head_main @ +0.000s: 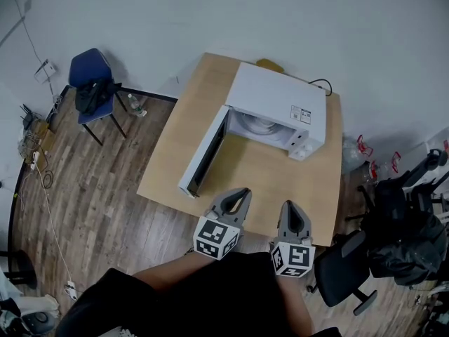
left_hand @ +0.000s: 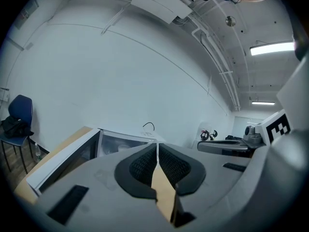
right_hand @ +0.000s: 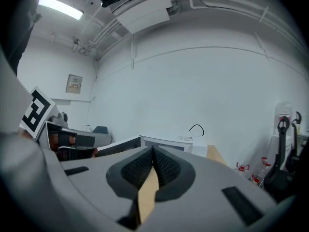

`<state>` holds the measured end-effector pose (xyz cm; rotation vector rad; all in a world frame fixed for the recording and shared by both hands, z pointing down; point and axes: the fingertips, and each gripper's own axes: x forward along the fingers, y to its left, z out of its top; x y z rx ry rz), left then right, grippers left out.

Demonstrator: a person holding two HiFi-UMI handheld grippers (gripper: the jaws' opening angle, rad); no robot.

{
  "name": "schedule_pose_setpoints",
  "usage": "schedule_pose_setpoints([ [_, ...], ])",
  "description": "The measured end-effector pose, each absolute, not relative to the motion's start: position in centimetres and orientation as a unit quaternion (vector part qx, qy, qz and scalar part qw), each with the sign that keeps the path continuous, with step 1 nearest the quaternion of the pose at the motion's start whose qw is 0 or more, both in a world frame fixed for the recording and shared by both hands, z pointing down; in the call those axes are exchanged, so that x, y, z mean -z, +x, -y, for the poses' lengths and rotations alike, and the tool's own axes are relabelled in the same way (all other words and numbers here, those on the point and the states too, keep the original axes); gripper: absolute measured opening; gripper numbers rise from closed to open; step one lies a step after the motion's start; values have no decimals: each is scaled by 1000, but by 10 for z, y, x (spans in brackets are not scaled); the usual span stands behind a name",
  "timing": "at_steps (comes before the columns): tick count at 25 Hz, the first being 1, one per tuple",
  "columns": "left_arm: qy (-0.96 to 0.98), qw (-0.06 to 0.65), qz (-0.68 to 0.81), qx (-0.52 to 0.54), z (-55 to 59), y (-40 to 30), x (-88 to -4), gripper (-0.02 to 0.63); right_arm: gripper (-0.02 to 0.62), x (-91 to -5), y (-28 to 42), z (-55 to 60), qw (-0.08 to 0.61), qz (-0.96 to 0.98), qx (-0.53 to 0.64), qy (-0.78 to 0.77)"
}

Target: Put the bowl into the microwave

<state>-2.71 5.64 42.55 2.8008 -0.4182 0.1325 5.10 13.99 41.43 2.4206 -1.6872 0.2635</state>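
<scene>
The white microwave (head_main: 277, 100) stands on the wooden table (head_main: 273, 177) with its door (head_main: 205, 153) swung wide open to the left. Inside its cavity sits a pale bowl (head_main: 259, 124). My left gripper (head_main: 241, 192) and right gripper (head_main: 292, 206) hover side by side over the table's near edge, in front of the microwave, both shut with nothing between their pads. In the left gripper view the jaws (left_hand: 157, 147) meet below the open microwave (left_hand: 113, 141). The right gripper's jaws (right_hand: 153, 150) also touch, with the microwave (right_hand: 169, 141) beyond.
A blue chair (head_main: 91, 83) with a dark bag stands far left on the wood floor, with a bottle (head_main: 137, 105) near it. A black office chair (head_main: 342, 269) and dark bags (head_main: 407, 237) crowd the right side. Cables lie along the left wall.
</scene>
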Motion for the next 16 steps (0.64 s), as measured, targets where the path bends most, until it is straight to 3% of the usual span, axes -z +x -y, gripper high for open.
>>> schedule_pose_setpoints([
  [16,979,139,145,-34,-40,-13,-416,25,60,-414,65,-129,87,558,-84,821],
])
